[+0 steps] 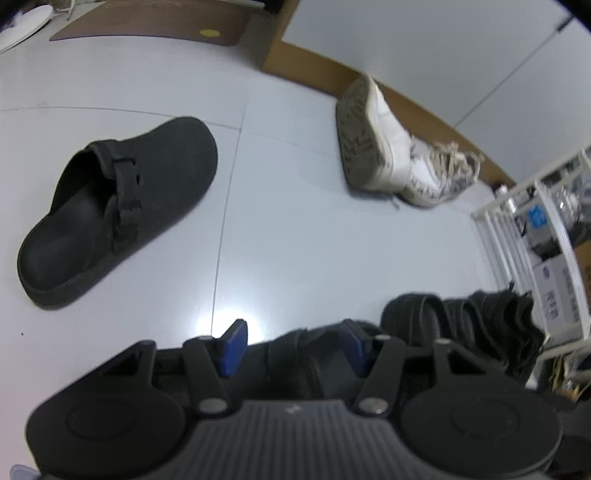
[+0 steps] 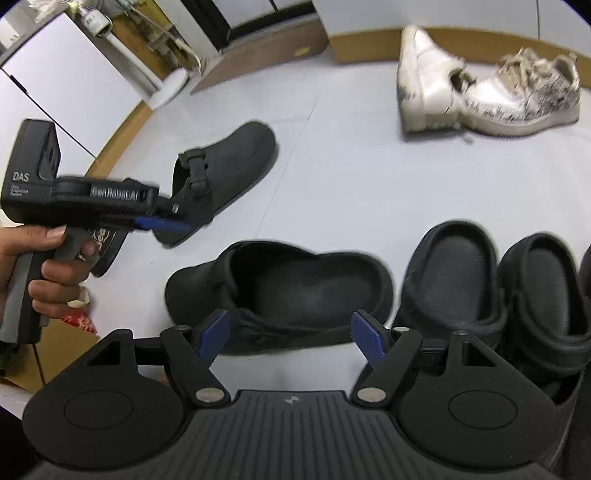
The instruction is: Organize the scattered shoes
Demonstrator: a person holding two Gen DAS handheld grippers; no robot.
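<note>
A black buckled clog (image 1: 118, 210) (image 2: 229, 170) lies alone on the pale floor. A second black clog (image 2: 280, 291) lies sideways just beyond my right gripper (image 2: 291, 334), whose blue pads (image 2: 369, 336) stand wide and clear of it. My left gripper (image 1: 293, 345) (image 2: 162, 223), held in a person's hand (image 2: 44, 266), hovers open above the floor near the buckled clog's heel with nothing in it. Two black slip-ons (image 2: 454, 273) (image 1: 461, 325) stand side by side at the right. Two white sneakers (image 2: 480, 88) (image 1: 388, 147) lie by the far wall, one tipped on its side.
A white wire rack (image 1: 535, 229) with boxes stands at the right. A brown board (image 1: 147, 26) lies at the back left, near a white round base (image 2: 170, 86). A wooden skirting (image 1: 306, 66) runs along the walls. A cardboard box (image 2: 66, 343) sits at the near left.
</note>
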